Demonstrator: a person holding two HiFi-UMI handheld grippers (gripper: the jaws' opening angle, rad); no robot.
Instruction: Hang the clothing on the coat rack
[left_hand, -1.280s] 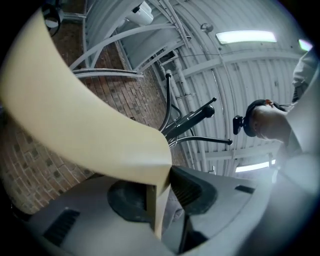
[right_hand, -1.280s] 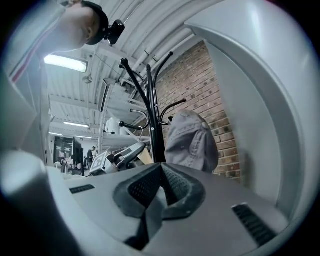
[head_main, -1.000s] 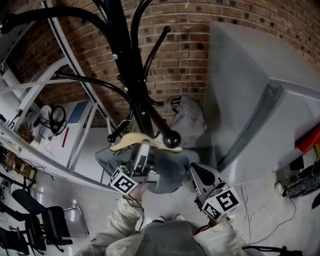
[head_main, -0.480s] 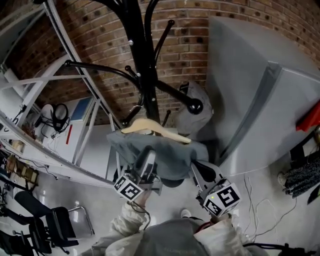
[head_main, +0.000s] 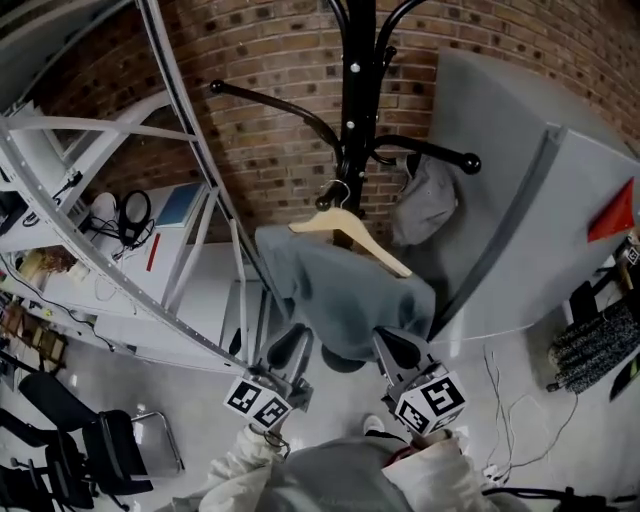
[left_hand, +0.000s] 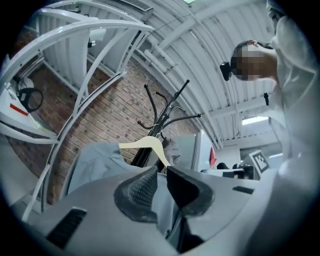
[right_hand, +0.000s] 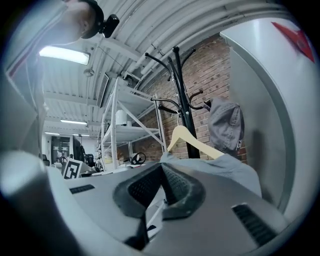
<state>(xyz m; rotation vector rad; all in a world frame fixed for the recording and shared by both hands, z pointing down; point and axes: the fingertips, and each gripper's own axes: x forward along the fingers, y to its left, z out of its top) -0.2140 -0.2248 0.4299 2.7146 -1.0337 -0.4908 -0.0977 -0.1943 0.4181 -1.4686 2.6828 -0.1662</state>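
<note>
A black coat rack (head_main: 357, 90) stands against the brick wall. A pale wooden hanger (head_main: 350, 232) hangs by its hook from the rack, and a grey-blue garment (head_main: 340, 290) is draped over it. My left gripper (head_main: 288, 345) sits just under the garment's lower left edge. Its jaws are closing, a narrow gap still shows, and nothing is pinched between them. In the left gripper view the gripper (left_hand: 161, 170) points up at the hanger (left_hand: 145, 143). My right gripper (head_main: 398, 348) is below the hem's right side. It is shut and holds nothing, and it (right_hand: 162, 166) faces the hanger (right_hand: 192, 142).
A grey cap-like item (head_main: 425, 200) hangs on another arm of the rack. White metal shelving (head_main: 180, 150) rises at the left with headphones (head_main: 135, 212) on it. A big grey panel (head_main: 520, 220) stands close on the right. A black chair (head_main: 100, 440) and cables (head_main: 510, 400) are on the floor.
The hanger with the garment has gone up and now hangs from the rack. My left gripper has come off it and dropped below the hem, and its jaws are narrower. The right gripper stayed low.
</note>
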